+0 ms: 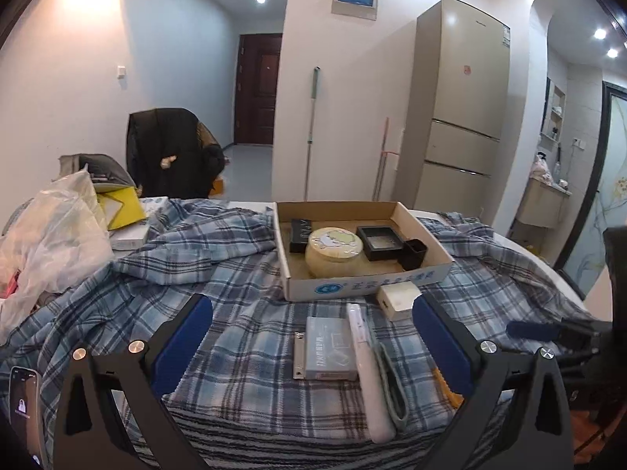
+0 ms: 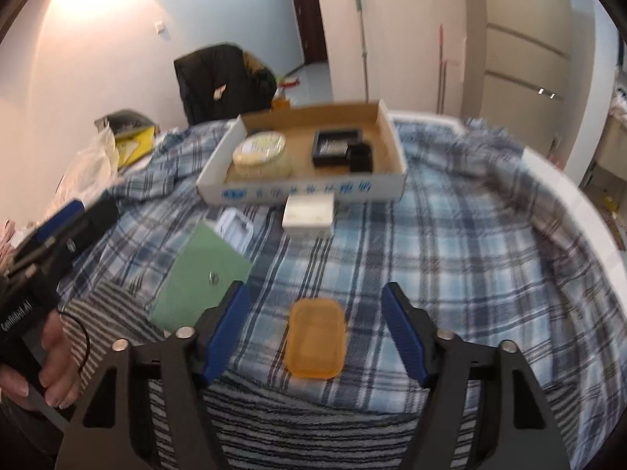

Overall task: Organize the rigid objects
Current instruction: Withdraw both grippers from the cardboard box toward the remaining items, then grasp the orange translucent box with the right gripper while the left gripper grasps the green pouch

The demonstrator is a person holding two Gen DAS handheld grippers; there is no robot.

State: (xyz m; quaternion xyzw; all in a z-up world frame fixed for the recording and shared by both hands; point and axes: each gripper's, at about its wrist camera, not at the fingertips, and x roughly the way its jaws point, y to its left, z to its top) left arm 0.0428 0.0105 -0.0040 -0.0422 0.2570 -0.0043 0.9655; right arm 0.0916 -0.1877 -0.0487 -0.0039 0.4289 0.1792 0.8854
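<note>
The right claw point(image 2: 313, 337) stands half-wide, empty, straddling the orange lid point(image 2: 316, 340) before the cardboard box point(image 2: 305, 190); pads may skid off its shallow rim. Left claw point(image 1: 313, 337) gapes wide.

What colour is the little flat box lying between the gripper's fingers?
Orange, see-through; the flat box shows best in the right wrist view.

A lived-in home is shown: a tall fridge point(image 1: 462, 105) is seen at two o'clock, a dark entrance door point(image 1: 256, 90) at eleven, and a mop point(image 1: 312, 133) is leaned against the wall.
</note>
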